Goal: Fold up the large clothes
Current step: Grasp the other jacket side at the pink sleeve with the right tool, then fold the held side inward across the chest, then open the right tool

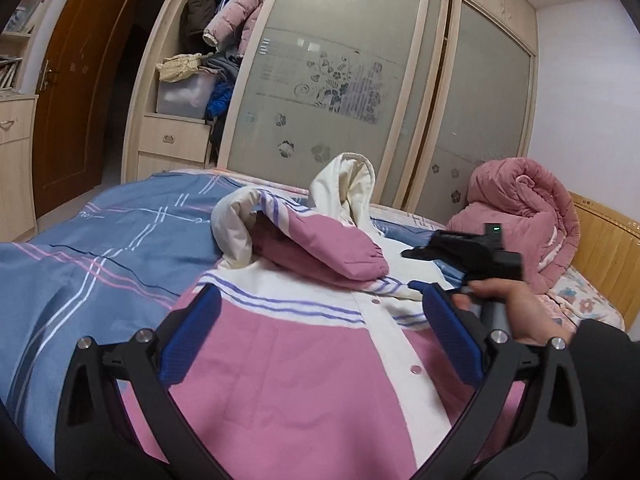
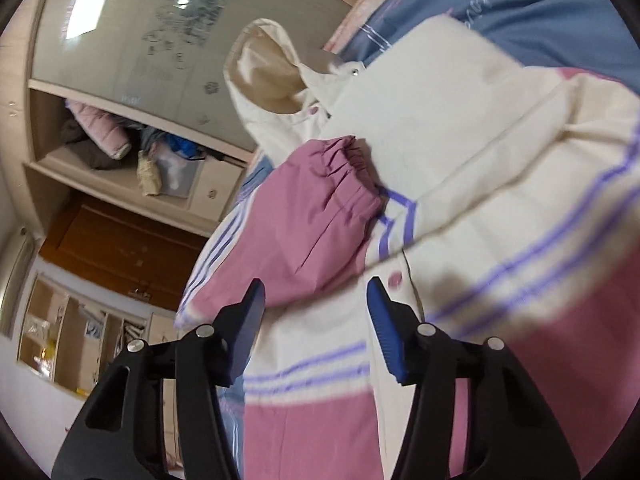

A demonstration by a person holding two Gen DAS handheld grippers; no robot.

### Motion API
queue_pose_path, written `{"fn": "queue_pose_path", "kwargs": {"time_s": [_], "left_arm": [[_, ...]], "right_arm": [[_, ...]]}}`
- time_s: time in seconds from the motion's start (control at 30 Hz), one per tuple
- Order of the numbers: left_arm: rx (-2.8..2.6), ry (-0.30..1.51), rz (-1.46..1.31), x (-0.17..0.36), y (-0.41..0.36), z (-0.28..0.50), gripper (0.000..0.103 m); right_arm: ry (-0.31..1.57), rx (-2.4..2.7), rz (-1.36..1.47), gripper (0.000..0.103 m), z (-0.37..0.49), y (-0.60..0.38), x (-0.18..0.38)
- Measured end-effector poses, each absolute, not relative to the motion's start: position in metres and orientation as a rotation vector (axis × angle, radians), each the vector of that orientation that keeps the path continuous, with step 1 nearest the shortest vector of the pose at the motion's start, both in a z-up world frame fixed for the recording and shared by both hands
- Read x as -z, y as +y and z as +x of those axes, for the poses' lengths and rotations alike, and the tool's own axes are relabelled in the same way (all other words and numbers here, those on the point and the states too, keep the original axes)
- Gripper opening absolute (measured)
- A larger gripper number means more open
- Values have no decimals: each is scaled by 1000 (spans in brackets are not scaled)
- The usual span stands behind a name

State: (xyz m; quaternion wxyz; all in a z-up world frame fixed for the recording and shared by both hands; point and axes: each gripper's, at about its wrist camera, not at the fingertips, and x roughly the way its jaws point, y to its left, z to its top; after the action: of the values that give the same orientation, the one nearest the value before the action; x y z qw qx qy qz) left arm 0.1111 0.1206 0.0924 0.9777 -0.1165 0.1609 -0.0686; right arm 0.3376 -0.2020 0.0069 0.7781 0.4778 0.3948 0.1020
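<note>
A pink and cream hooded jacket (image 1: 288,360) with purple stripes lies front up on the bed. Its left sleeve (image 1: 320,244) is folded across the chest, pink cuff toward the snap placket. The cream hood (image 1: 348,184) stands up at the far end. My left gripper (image 1: 320,304) is open, its blue pads above the jacket's chest, holding nothing. My right gripper (image 2: 316,292) is open too, hovering above the folded sleeve (image 2: 312,216) and the placket (image 2: 396,278). The right gripper's body and the hand holding it show in the left wrist view (image 1: 472,256).
The bed has a blue plaid cover (image 1: 100,240). A rolled pink quilt (image 1: 528,216) sits at the right by the wooden headboard (image 1: 608,256). Behind the bed stands a wardrobe with frosted sliding doors (image 1: 340,80) and an open section holding clothes (image 1: 208,52). A brown door (image 1: 80,80) is at the left.
</note>
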Motion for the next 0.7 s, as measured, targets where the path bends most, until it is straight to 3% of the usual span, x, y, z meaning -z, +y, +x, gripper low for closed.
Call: {"fn": "queue_pose_path", "kwargs": {"time_s": [0.4, 0.47, 0.53, 0.7], "left_arm": [[159, 306, -210, -90, 132, 121, 101], [153, 310, -207, -89, 132, 124, 101], [149, 318, -208, -88, 133, 126, 101], [147, 309, -232, -89, 140, 125, 101]], "right_arm": [[901, -126, 1080, 53, 410, -190, 41], [899, -99, 1099, 43, 415, -190, 47], [900, -82, 1096, 26, 417, -189, 48], [802, -87, 950, 15, 416, -183, 3]]}}
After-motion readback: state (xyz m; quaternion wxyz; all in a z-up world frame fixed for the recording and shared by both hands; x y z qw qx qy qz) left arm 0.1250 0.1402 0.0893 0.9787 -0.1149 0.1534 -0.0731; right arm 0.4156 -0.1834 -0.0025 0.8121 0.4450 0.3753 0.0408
